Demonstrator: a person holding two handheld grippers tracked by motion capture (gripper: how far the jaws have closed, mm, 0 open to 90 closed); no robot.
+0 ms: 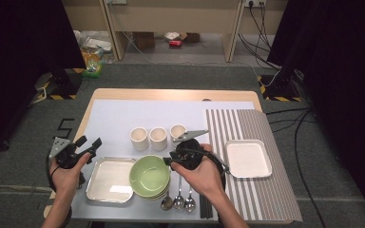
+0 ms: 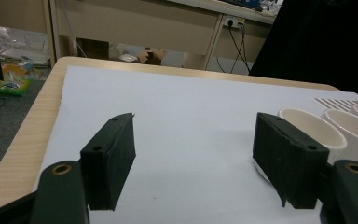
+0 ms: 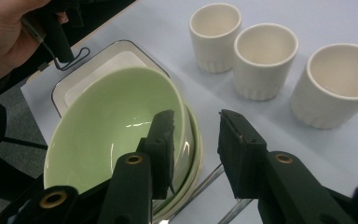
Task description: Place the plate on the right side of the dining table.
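Note:
A stack of green bowls (image 1: pixel 149 176) stands at the table's front middle, partly over a white square tray (image 1: pixel 105 181). My right gripper (image 1: pixel 170 159) hovers at the stack's right edge. In the right gripper view its jaws (image 3: pixel 196 116) straddle the top bowl's (image 3: pixel 116 126) rim, one inside and one outside, with neither pad pressing on it. Three cream cups (image 1: pixel 158 137) stand in a row just behind. My left gripper (image 1: pixel 89 144) is held at the table's left edge, open with nothing between its fingers (image 2: pixel 196 121), and faces bare white mat with a cup (image 2: pixel 314 128) to its right.
A second white square tray (image 1: pixel 248 158) lies on the striped mat (image 1: pixel 266 199) at the right. Three spoons (image 1: pixel 178 202) and dark chopsticks (image 1: pixel 205 210) lie at the front edge under my right hand. The white mat (image 1: pixel 123 114) stretches behind the cups.

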